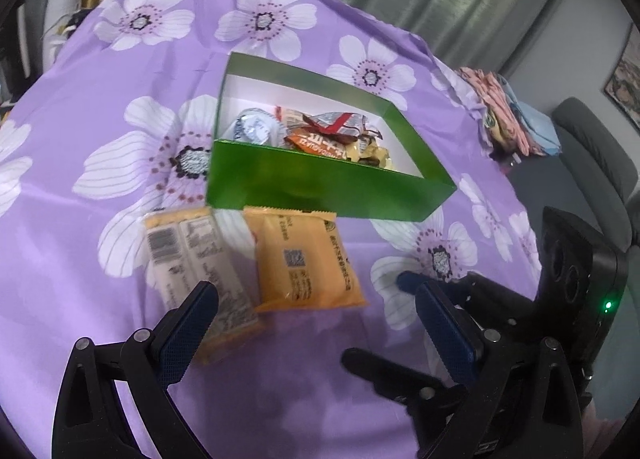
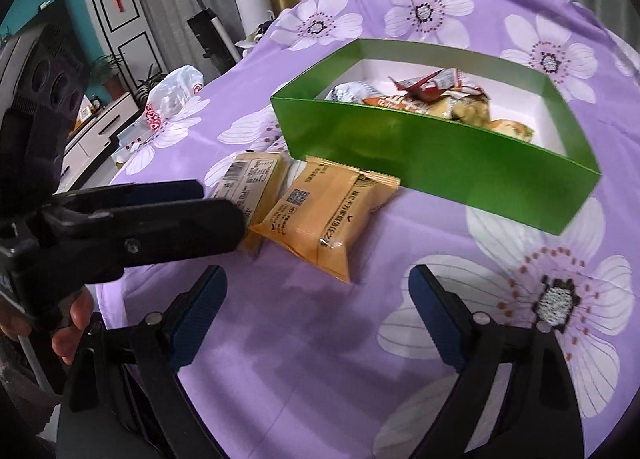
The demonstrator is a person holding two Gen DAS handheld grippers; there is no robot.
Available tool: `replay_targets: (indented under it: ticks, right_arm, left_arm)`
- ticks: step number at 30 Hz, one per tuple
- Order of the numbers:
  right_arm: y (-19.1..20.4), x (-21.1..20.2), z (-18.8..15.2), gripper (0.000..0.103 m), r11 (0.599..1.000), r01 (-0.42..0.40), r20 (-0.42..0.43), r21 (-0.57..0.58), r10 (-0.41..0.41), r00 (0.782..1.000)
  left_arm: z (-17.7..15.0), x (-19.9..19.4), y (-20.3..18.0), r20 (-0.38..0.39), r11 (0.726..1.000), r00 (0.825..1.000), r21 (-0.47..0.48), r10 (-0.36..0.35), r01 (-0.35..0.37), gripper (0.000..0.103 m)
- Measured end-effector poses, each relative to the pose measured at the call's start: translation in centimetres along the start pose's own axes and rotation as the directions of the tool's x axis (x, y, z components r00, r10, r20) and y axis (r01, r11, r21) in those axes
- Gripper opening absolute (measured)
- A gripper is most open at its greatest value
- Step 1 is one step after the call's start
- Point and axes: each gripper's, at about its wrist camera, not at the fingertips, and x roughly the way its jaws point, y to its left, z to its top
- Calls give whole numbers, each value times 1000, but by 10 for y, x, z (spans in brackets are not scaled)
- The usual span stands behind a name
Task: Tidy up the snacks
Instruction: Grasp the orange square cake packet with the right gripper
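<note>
A green box with several wrapped snacks inside stands on the purple flowered cloth. Two orange snack packets lie side by side in front of it: one nearer the box's middle, the other to its left. My left gripper is open, just short of the packets, its left finger over the left packet's near end. My right gripper is open and empty, just short of the middle packet. The left gripper's fingers reach in from the left in the right wrist view.
A pile of folded cloth lies at the table's right edge beside a grey chair. A plastic bag lies at the table's left edge. A TV cabinet and plants stand beyond it.
</note>
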Motion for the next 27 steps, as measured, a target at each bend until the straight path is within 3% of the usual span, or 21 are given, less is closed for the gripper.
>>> replay_targets:
  ticks: [4,7,12,18,21,27]
  right_arm:
    - [-6,10,4,79,999,-30,-9,28,31,999]
    - [-9,17,5,73,999,-40,-16,33,40,999]
    - [-12,25,7,62,998,-52,-29,29,53,998]
    - [-11,35,11,50,998,-55,-40,13,55,998]
    - [-13,37,12,43,999,-45,-44,8,45,998]
    - [-15,33,9,34,999,-35,-40,11,35,999]
  left_arm:
    - [8,19,2,-39,1000,999,-6,-24,24,99]
    - [11,29,4,-71,999,997,-19,-43,42,89]
    - [13,43,6,-118,998,992,-39,-52,48,82]
    - [15,52,14,-146,996,989,-84,-31,19,50]
    - [15,51,20,-138,992,989,-120,-50,33,48]
    - [14,48,10,-133,997,991,-80,-21,11,48]
